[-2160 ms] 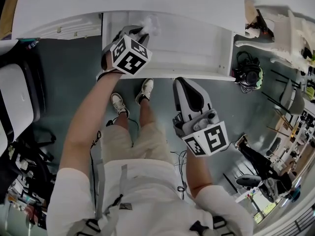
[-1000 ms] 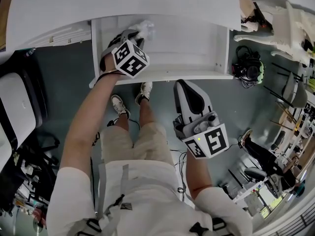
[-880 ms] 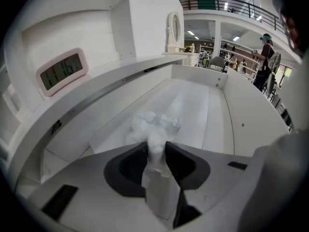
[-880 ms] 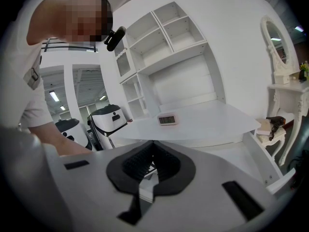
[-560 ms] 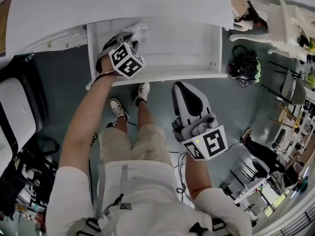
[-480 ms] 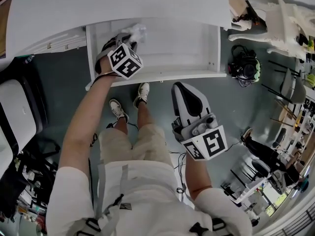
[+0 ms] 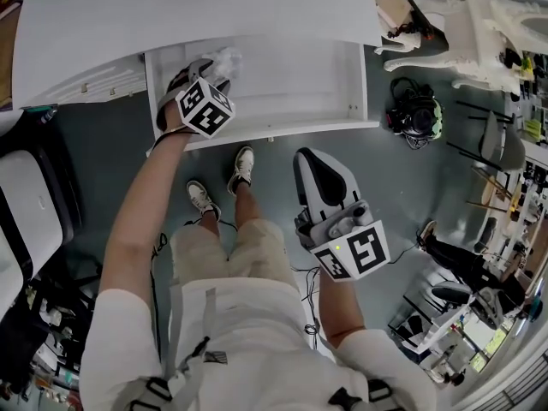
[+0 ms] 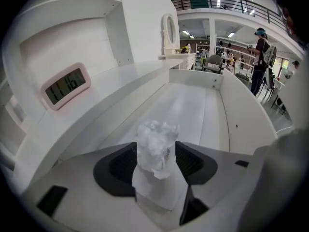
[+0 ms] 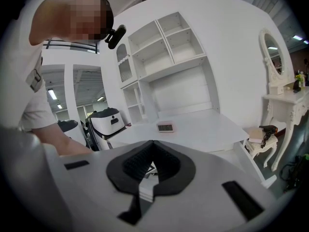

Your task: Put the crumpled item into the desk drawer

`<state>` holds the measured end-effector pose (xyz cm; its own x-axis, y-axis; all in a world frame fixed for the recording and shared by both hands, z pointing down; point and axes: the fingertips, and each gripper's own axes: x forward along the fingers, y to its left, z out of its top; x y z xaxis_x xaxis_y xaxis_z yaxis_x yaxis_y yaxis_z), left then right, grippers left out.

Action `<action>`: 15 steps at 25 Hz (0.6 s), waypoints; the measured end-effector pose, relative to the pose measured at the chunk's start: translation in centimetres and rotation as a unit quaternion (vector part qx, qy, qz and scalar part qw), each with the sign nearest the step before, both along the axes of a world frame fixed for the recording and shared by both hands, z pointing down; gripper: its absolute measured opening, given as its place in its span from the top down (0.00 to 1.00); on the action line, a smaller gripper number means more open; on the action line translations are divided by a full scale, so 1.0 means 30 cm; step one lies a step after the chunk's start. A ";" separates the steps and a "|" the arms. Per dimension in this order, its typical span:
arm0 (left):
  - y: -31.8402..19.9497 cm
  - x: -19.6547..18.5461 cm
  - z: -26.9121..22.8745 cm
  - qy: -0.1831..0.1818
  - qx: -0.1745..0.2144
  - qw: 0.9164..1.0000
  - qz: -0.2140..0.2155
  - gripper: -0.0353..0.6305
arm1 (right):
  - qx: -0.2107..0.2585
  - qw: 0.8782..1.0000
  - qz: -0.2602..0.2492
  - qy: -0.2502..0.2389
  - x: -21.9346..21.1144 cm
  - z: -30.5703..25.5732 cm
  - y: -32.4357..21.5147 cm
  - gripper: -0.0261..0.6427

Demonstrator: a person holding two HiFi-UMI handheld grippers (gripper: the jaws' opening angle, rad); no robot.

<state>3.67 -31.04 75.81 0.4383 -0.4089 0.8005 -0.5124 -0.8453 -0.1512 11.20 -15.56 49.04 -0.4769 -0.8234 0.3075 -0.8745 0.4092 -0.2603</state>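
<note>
The crumpled item (image 7: 228, 57), a small white wad of thin wrap, is at the back left of the open white desk drawer (image 7: 282, 130). My left gripper (image 7: 216, 63) reaches down into that corner. In the left gripper view the crumpled item (image 8: 157, 146) stands between the two black pads (image 8: 123, 164). The left gripper's (image 8: 155, 151) jaws have just been opening and stand wide, loose about the wad. My right gripper (image 7: 313, 159) hangs outside the drawer's front, over the floor. It is empty, and in the right gripper view the right gripper (image 9: 152, 149) has its pads together.
The desk top (image 7: 214, 7) overhangs the drawer's back and carries a pink clock (image 8: 65, 86). The person's feet (image 7: 244, 163) stand under the drawer front. A headset (image 7: 417, 114) lies on the floor to the right, and a chair (image 7: 26, 187) stands at the left.
The left gripper has stayed in the drawer's back left corner with the wad at its tip. The right gripper has lifted slightly. The head view has drifted, so the drawer sits further left.
</note>
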 end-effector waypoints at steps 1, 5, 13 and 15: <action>0.004 0.001 -0.018 0.002 0.004 1.000 -0.002 0.58 | 0.003 1.000 0.001 0.000 0.001 -0.015 0.007 0.95; 0.018 -0.011 -0.132 0.014 0.027 0.999 -0.014 0.58 | 0.014 1.000 0.004 0.002 0.006 -0.085 0.033 0.95; 0.062 -0.096 -0.348 0.065 0.044 0.996 -0.051 0.58 | 0.038 0.999 0.008 0.018 -0.024 -0.203 0.068 0.95; 0.093 -0.123 -0.385 0.074 0.044 0.994 -0.060 0.58 | 0.036 0.999 0.012 0.022 -0.025 -0.222 0.099 0.95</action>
<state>-0.01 -28.25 64.27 0.4923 -0.5308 0.6899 -0.6312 -0.7634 -0.1369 10.46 -12.58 42.37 -0.4446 -0.8546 0.2682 -0.8940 0.4048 -0.1921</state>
